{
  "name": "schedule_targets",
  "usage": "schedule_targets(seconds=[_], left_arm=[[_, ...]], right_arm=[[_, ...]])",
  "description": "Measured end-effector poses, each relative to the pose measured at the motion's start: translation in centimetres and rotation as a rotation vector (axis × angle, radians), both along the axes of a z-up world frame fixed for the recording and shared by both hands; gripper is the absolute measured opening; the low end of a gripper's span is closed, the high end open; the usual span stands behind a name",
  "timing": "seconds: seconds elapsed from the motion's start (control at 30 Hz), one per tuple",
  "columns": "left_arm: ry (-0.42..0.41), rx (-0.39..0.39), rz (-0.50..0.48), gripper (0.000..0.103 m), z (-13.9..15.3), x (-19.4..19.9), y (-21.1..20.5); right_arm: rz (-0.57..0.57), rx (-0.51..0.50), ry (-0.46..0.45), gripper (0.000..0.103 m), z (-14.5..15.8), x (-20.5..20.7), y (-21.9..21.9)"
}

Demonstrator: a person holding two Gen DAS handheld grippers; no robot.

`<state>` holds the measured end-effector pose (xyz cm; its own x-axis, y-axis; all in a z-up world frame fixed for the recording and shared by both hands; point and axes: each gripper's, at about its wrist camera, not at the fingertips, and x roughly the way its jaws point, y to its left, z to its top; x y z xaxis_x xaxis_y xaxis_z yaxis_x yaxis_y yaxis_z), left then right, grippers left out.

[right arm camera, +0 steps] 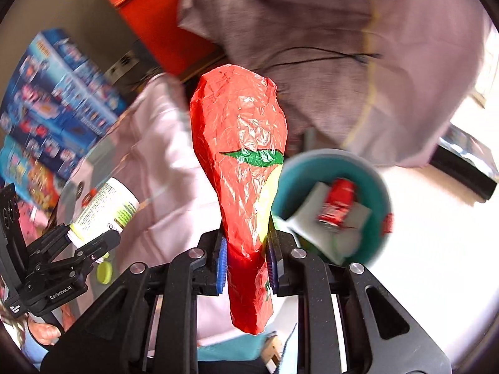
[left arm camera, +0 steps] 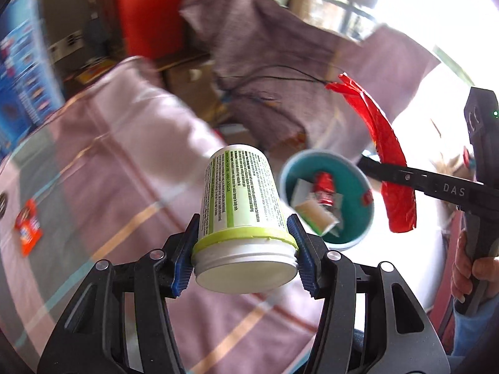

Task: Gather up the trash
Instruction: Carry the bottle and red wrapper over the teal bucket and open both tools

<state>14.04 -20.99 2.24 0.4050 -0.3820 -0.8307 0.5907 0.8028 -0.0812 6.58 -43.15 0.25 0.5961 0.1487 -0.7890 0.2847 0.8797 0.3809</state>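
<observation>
While both hands carry their loads toward the teal bin [left arm camera: 355, 184], the left gripper [left arm camera: 244, 254] has its fingers [left arm camera: 184, 255] pinching a white bottle [left arm camera: 240, 199] with a green label just above its threaded, capless neck, base pointing away from the camera. The bottle hangs above the bed [left arm camera: 103, 143], just left of the bin's rim, so a release now would likely drop it on the pink checked bedcover or bounce it off the edge; the grip sits low on a smooth, tapering body, and a tilt could let it slide out. Farther right, the right gripper [right arm camera: 246, 265] has its fingers [right arm camera: 222, 265] pressed on the narrow lower part of a crumpled red wrapper [right arm camera: 240, 143], which stands up floppy and broad. Being light, it could catch air and drift past the bin, or cling to the pads on release. The bin already holds a red can [right arm camera: 336, 201] and white paper scraps. An orange packet [left arm camera: 28, 227] remains on the bedcover at far left, and a green cap [right arm camera: 104, 272] lies there too. A greyish cloth [left arm camera: 274, 62], blue printed boxes [right arm camera: 56, 99] and a red box [left arm camera: 149, 12] crowd the blurred background.
</observation>
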Motion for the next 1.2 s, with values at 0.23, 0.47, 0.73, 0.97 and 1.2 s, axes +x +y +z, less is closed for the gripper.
schedule_targets(seconds=[0.23, 0.47, 0.73, 0.97, 1.2], left_arm=[[0.033, 0.029, -0.117, 0.056, -1.5, -0.1, -7.4], [0.089, 0.052, -0.182, 0.056, -3.8, 0.4, -12.0], [0.150, 0.063, -0.202, 0.056, -6.1, 1.7, -14.8], [0.199, 0.070, -0.221, 0.056, -8.1, 3.1, -16.6], [0.236, 0.077, -0.224, 0.057, -9.6, 4.0, -17.1]], right_arm=[[-0.081, 0.049, 0.044, 0.019, -2.5, -1.7, -4.7], [-0.103, 0.079, 0.103, 0.020, -5.1, -2.5, -6.9], [-0.119, 0.097, 0.156, 0.020, -6.9, -2.3, -8.3], [-0.128, 0.106, 0.183, 0.020, -7.6, -1.6, -8.8], [-0.141, 0.113, 0.215, 0.020, -8.7, -1.1, -9.3]])
